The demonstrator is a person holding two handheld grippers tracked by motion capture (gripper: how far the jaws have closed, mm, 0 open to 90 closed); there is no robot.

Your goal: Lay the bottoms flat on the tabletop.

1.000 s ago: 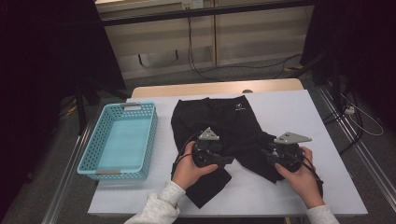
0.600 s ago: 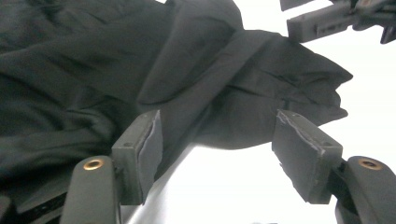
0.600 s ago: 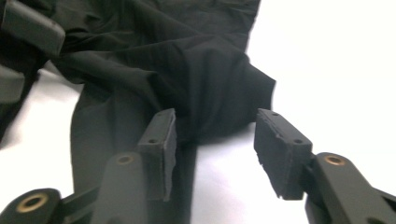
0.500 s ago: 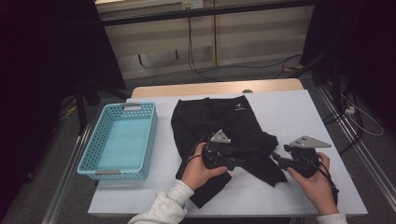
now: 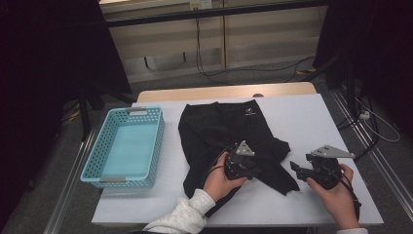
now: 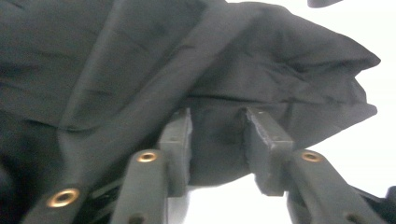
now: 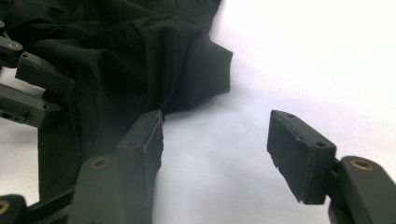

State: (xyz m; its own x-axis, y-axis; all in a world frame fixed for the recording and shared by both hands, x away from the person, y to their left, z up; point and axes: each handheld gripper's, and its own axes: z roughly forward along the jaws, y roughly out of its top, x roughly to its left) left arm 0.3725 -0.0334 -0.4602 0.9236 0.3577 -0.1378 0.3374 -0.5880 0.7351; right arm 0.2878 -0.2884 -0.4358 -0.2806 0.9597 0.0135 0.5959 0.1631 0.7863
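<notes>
Black garment (image 5: 229, 136) spread mid-table, right of basket (image 5: 125, 146). Left gripper (image 6: 217, 135) jaws just closing, fabric fold between them. Right gripper (image 7: 215, 149) jaws just opening, wide, empty, over bare table (image 5: 311, 117) beside garment edge.

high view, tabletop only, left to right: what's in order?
blue basket → black garment → left gripper on the garment → right gripper, jaws open over bare table
</notes>
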